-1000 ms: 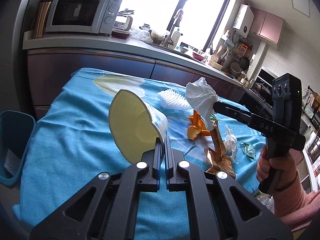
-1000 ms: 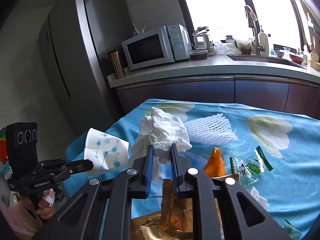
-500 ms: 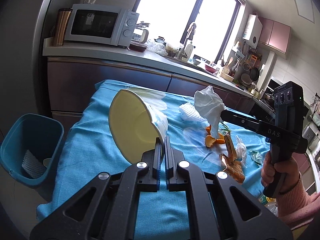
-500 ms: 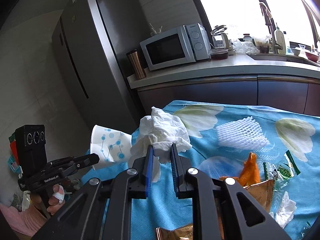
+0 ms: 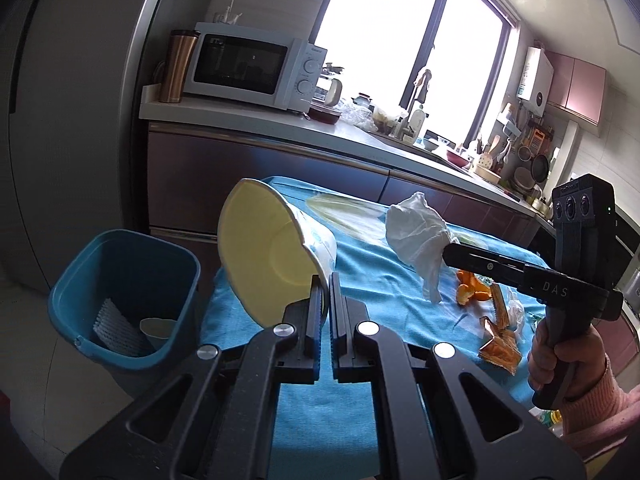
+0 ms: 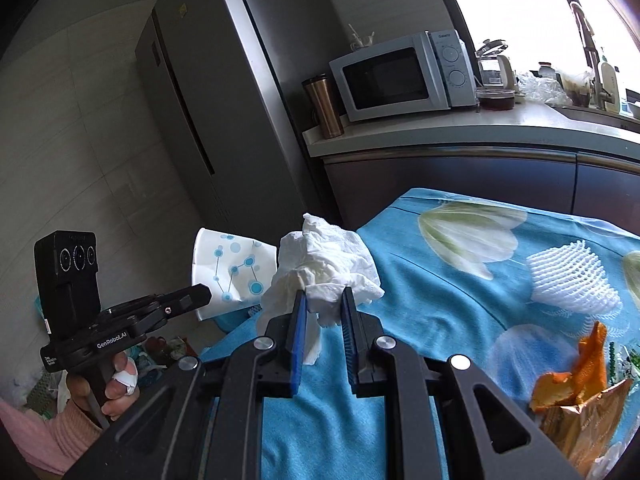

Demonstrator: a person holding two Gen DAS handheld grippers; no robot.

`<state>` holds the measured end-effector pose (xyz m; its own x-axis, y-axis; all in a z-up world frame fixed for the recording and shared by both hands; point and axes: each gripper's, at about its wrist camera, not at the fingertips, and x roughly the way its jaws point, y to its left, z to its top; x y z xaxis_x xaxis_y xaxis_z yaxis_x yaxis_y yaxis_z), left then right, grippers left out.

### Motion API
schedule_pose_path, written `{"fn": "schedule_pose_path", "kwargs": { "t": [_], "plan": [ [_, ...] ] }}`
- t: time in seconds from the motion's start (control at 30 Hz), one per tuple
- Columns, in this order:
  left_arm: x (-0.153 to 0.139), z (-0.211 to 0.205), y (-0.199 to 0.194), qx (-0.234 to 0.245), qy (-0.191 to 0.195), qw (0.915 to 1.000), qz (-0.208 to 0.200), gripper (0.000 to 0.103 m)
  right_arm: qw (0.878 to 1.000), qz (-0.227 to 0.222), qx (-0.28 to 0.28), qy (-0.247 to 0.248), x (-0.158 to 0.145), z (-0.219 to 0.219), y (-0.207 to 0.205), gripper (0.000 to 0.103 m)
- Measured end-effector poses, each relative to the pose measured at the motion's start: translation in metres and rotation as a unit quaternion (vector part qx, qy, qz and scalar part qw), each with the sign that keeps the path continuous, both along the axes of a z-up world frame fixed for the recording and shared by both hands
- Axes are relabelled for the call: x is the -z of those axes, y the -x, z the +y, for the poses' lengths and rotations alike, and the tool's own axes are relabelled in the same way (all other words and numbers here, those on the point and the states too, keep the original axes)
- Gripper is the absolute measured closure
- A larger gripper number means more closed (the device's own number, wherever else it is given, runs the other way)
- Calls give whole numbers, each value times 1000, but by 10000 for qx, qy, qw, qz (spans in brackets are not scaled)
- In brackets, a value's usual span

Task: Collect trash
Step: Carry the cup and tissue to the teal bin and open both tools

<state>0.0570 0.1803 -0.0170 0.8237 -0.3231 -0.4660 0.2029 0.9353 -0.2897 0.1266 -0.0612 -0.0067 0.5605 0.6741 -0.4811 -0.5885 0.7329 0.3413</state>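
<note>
Fingers [image 5: 325, 280] clamped on cup [image 5: 272, 248]; other fingers [image 6: 323, 300] pinched tissue [image 6: 328, 264].
Best carried fully above bin [image 5: 124, 300] before letting go.

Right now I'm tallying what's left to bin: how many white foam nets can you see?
2. One foam net lies on the blue cloth near the counter side; the other foam net is already inside the blue bin. More could be hidden deeper in the bin.

Bin [image 5: 120, 280] left of table [image 5: 360, 280]
</note>
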Motion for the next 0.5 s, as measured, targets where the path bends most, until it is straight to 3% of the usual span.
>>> {"fn": "schedule_pose_path", "kwargs": {
  "t": [0.2,0.5],
  "plan": [
    [2,36,0,-435,-91,9990,44,99,9991,158,-385,6,5,45,-9,87],
    [25,95,-17,-1076,-156,9932,424,99,9951,471,-862,95,16,109,-35,87]
  ]
}}
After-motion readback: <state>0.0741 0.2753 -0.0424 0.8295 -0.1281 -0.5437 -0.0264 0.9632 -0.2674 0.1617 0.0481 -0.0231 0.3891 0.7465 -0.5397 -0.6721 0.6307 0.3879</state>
